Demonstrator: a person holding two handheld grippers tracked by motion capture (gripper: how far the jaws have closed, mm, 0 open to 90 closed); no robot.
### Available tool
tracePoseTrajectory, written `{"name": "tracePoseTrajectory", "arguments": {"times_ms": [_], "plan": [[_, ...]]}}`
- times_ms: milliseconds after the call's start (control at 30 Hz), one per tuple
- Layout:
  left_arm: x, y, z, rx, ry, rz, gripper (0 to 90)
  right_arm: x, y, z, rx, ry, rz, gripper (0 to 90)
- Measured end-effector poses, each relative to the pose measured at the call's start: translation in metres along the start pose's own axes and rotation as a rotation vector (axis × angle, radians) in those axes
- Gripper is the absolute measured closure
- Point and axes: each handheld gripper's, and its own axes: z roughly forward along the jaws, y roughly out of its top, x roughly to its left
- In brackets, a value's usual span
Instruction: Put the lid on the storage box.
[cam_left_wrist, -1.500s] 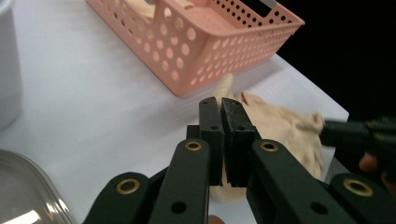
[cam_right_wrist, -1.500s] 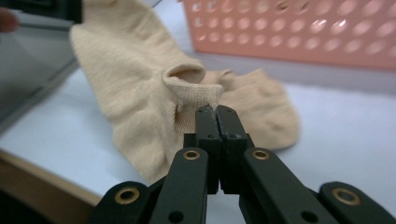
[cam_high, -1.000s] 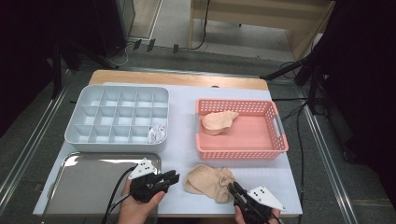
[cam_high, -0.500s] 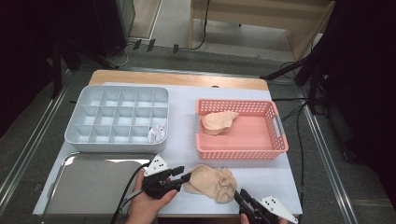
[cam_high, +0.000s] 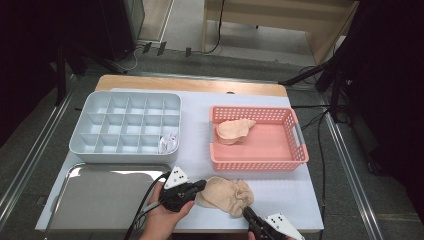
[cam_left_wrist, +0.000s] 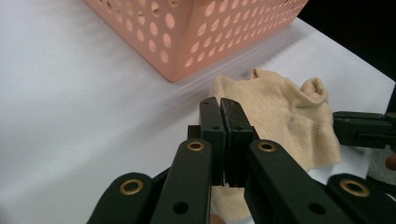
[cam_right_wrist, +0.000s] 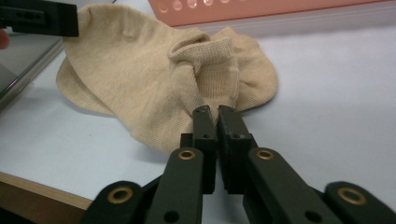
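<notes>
The sock is soft knitted cloth. The pink basket is smooth plastic with holes. The tray is shiny metal. The grey box is plastic. The table edge is wood.

Sock is laid out bottom centre, basket above it, divided tray parked upper left.

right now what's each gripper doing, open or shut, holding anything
Left gripper: jaws shut, at the edge of the beige sock; a grip on it cannot be told.
Right gripper: jaws shut, tips at the sock's near edge, grip unclear.
</notes>
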Motion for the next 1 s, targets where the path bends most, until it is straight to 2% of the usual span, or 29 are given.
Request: {"name": "tracePoseTrajectory", "arguments": {"times_ms": [133,300,400,600,733,800,900,933,1000], "plan": [[0.002,-0.001,-0.006,-0.012,-0.021,-0.021,90.0,-0.001,0.004,-0.001,0.010,0.004,-0.006,89.1],[0.004,-0.004,-0.011,-0.027,-0.044,-0.048,90.0,-0.007,0.011,-0.007,-0.011,-0.005,-0.007,89.2],[0.002,-0.008,-0.014,-0.029,-0.049,-0.048,88.9,-0.012,0.016,-0.009,-0.025,-0.016,-0.028,89.2],[-0.001,-0.014,-0.015,-0.016,-0.054,-0.041,89.3,-0.019,0.024,-0.011,-0.043,-0.012,-0.017,89.4],[-0.006,-0.022,-0.016,0.017,-0.058,-0.030,89.0,-0.023,0.030,-0.012,-0.056,-0.021,-0.028,89.4],[-0.007,-0.024,-0.016,0.026,-0.056,-0.031,85.6,-0.026,0.032,-0.010,-0.050,-0.017,-0.031,88.7],[-0.006,-0.024,-0.019,0.013,-0.037,-0.039,76.7,-0.031,0.032,-0.009,-0.048,-0.013,0.001,84.9],[-0.005,-0.023,-0.020,0.010,-0.038,-0.046,70.2,-0.033,0.031,-0.010,-0.049,-0.006,0.032,81.9],[-0.004,-0.022,-0.019,0.008,-0.042,-0.057,68.4,-0.034,0.031,-0.011,-0.049,-0.001,0.043,81.0]]}}
